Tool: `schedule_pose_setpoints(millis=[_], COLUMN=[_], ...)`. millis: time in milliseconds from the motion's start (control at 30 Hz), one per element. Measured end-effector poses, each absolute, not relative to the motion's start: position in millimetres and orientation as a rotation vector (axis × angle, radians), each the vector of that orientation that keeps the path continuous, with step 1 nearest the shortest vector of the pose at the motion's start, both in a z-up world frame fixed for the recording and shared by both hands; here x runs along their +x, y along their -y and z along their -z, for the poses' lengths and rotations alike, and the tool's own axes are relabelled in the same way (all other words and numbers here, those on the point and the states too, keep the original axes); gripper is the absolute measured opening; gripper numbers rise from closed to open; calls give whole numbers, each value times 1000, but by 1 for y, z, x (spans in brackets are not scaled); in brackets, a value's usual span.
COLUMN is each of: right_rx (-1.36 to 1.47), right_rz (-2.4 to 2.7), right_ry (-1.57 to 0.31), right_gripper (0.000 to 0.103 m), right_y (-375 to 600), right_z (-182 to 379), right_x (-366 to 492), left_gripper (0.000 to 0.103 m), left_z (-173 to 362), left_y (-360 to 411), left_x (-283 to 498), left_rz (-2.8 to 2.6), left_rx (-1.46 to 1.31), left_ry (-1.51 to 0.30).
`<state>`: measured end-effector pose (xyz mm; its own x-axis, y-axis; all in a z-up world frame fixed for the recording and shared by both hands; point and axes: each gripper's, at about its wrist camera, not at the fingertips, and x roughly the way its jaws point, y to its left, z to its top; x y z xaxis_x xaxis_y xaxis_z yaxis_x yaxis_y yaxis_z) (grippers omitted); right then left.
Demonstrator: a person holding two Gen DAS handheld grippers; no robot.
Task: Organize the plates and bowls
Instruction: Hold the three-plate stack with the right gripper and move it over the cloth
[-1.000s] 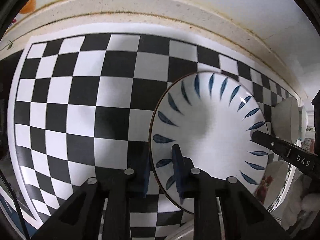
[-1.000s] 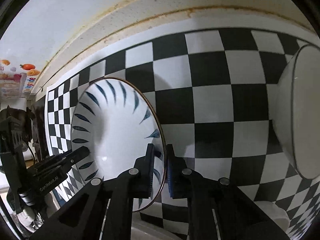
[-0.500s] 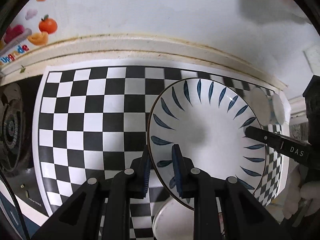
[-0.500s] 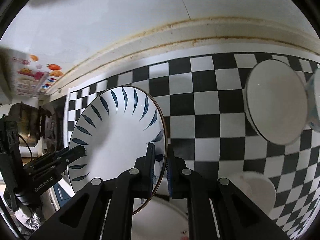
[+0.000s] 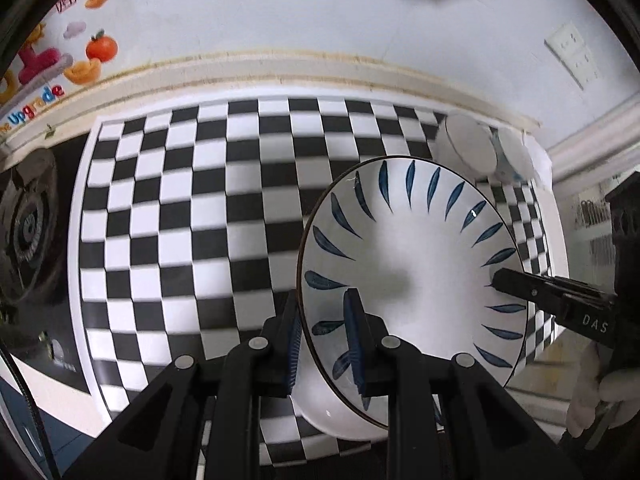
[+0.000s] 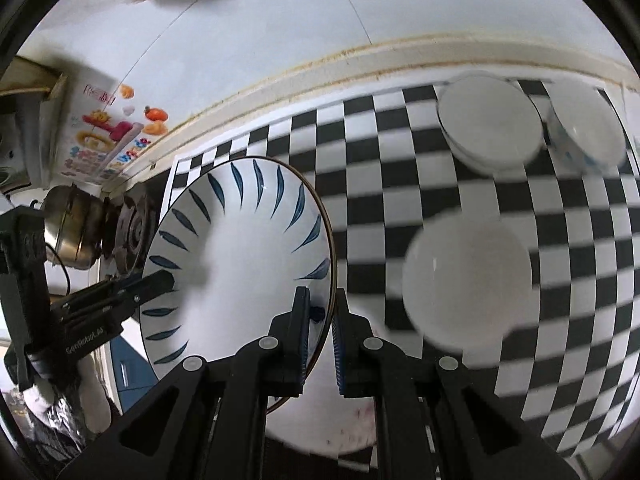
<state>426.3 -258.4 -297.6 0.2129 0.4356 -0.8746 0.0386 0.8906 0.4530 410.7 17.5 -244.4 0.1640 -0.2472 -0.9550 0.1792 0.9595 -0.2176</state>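
Note:
A white plate with blue leaf marks is held in the air between both grippers, above the checkered mat. My left gripper is shut on its left rim. My right gripper is shut on its right rim; the plate also shows in the right wrist view. Each gripper's fingers show at the far rim in the other's view. A white bowl sits on the mat right of the plate. Another white dish lies under the plate, mostly hidden.
A black-and-white checkered mat covers the counter against a white wall. A stack of white bowls and a blue-patterned bowl stand at the back right. A gas burner and a metal pot are at the left.
Both grippers have lifted the plate higher off the mat. More of the counter, the bowls and the wall have come into view.

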Motion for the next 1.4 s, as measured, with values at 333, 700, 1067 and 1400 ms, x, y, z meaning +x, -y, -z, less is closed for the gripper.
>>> schedule_pose_setpoints(millis=[333,700,1067,1400], right_rx=[479,476,458,412], right_rz=[-260,-242,-237,-219], right_ry=[-1435,-1496,-1522,-1521], right_gripper=[12,12,12,12], right_y=[258,257,252,248], right_z=[359,401,412,415], right_x=[358,340,344,343], left_gripper=[18,18,18,18], left_z=[293,327,342,356], left_y=[-9,2,13,24], left_x=[373,367,367,361], left_rz=[297,268,256,242], left_rx=[-28,33,86,98], left_ry=[-1470,-1530,-1561,-1572])
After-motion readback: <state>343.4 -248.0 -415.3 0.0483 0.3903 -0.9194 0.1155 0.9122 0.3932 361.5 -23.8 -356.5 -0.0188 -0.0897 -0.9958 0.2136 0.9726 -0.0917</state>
